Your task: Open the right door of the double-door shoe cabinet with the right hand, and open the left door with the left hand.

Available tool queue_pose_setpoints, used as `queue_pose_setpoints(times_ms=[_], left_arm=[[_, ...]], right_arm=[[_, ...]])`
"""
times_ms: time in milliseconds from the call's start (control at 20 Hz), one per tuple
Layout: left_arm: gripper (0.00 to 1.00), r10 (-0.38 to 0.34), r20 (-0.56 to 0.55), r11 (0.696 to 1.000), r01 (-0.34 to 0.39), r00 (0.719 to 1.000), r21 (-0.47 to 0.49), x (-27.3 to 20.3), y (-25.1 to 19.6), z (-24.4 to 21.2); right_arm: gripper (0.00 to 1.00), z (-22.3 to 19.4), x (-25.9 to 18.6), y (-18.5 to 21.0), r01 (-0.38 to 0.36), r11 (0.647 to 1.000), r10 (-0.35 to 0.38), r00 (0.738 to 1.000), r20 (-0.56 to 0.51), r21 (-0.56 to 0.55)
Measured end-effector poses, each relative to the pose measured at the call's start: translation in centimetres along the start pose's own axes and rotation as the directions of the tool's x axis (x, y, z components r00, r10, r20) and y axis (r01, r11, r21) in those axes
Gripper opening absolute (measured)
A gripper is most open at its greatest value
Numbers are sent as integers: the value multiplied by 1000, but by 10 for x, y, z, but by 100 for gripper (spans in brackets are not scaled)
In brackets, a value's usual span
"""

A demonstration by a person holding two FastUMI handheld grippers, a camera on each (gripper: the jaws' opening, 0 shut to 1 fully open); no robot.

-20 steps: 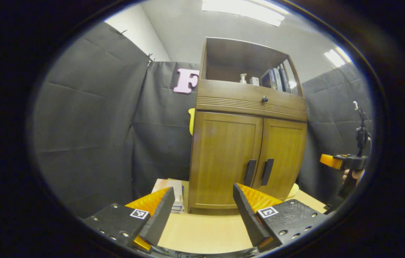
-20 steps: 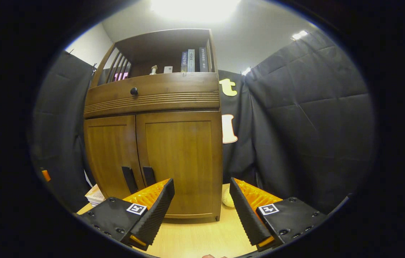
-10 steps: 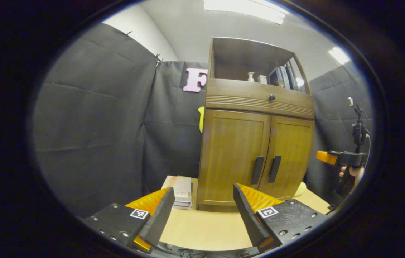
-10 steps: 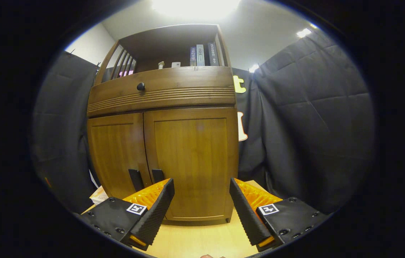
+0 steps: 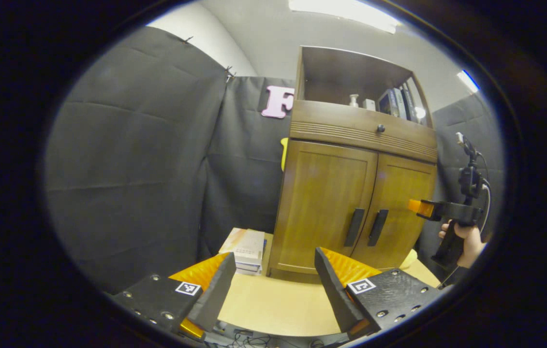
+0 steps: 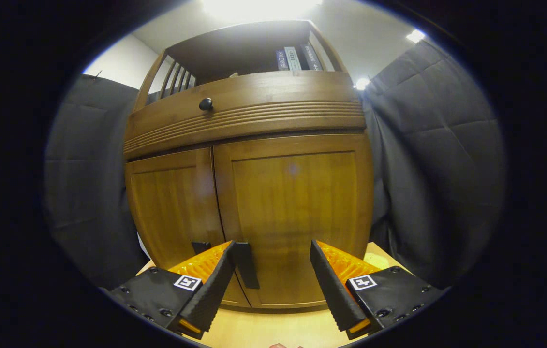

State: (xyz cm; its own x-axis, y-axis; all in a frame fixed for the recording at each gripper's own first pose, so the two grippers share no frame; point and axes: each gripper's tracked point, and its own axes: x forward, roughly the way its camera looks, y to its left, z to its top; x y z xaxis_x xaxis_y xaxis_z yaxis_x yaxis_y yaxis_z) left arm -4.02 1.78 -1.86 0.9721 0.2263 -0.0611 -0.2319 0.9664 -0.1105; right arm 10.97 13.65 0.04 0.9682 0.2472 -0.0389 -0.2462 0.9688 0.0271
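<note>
Both doors of your shoe cabinet (image 5: 355, 193) on the table (image 5: 273, 307) are closed. Your right gripper (image 6: 271, 275) gapes wide, close before the right door (image 6: 297, 217), beside its handle (image 6: 245, 265). Your left gripper (image 5: 273, 285) gapes wide too, holding nothing, well back from the left door (image 5: 324, 203).

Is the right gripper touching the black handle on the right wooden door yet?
Apart. In the left gripper view the right gripper hangs in front of the right wooden door, clearly to the side of its black handle, with bare door panel between them.
</note>
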Motion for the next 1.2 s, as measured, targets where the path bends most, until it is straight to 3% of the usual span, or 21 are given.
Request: queue_pose_setpoints(times_ms=[200, 450, 950, 1200], left_arm=[[94, 81, -11, 997, -81, 997, -11, 4, 12, -4], [94, 139, -32, 990, -137, 990, 35, 9, 14, -13], [96, 136, -52, 988, -132, 989, 74, 29, -14, -20], [96, 119, -68, 990, -114, 991, 78, 36, -24, -25]], right_arm=[[92, -17, 30, 18, -39, 999, 39, 999, -34, -15], [96, -35, 65, 29, -34, 999, 32, 996, -83, -23], [92, -54, 87, 31, -24, 996, 13, 992, -123, -89], [63, -60, 99, 34, -33, 998, 26, 988, -150, -46]])
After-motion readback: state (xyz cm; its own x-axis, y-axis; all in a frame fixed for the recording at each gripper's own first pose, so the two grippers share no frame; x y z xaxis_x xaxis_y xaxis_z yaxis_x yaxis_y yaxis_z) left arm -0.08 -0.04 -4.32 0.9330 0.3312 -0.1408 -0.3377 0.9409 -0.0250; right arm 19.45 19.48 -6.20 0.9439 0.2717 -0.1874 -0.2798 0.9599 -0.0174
